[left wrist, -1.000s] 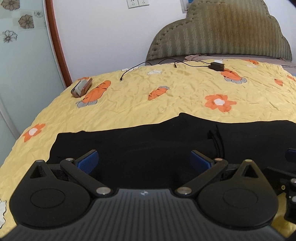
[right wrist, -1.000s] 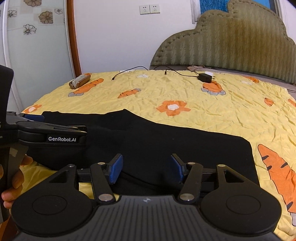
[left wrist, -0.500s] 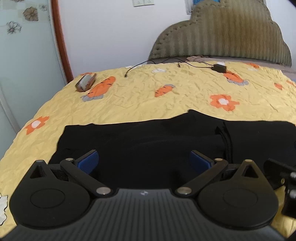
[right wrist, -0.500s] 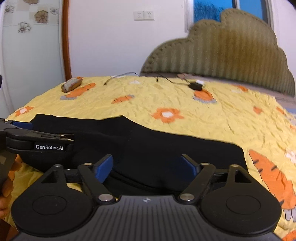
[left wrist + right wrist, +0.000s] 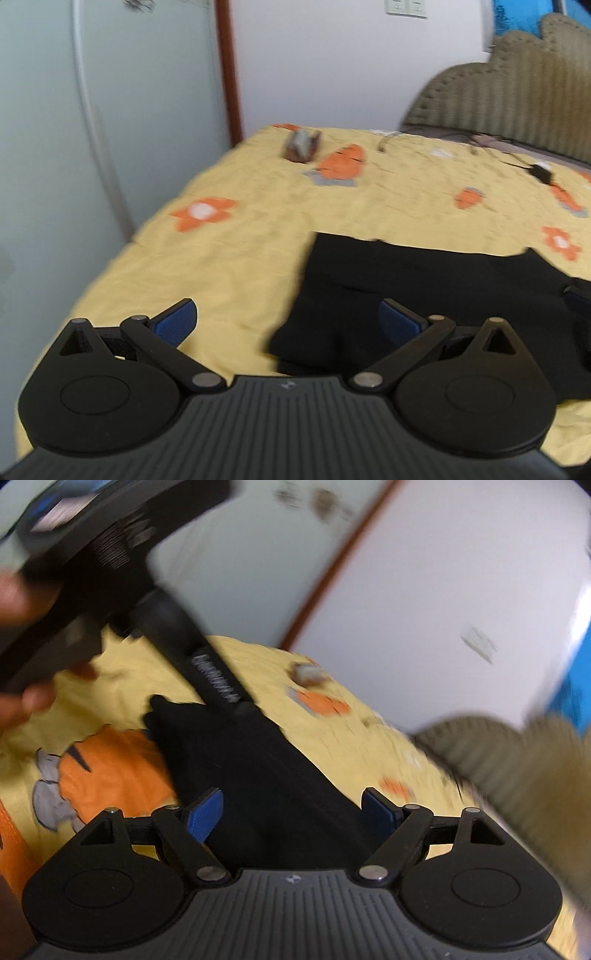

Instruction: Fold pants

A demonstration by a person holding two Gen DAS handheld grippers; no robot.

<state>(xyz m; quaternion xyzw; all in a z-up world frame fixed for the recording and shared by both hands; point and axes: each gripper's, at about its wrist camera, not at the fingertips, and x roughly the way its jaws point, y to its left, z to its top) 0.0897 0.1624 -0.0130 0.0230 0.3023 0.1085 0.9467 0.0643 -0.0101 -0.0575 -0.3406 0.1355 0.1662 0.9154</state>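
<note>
Left wrist view shows my left gripper (image 5: 288,321) spread wide and empty over the end of the flat black fabric pants (image 5: 424,291) on the yellow carrot-print quilt (image 5: 221,258); my right gripper (image 5: 291,810), jaws just opened, grips nothing, likely repositioning for another fold.

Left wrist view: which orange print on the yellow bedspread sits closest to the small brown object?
The big orange carrot print, just right of the small brown object at the far edge of the yellow bedspread. The orange flower print lies nearer the camera.

Soft daylight, heavy motion blur, fisheye-bent edges.
</note>
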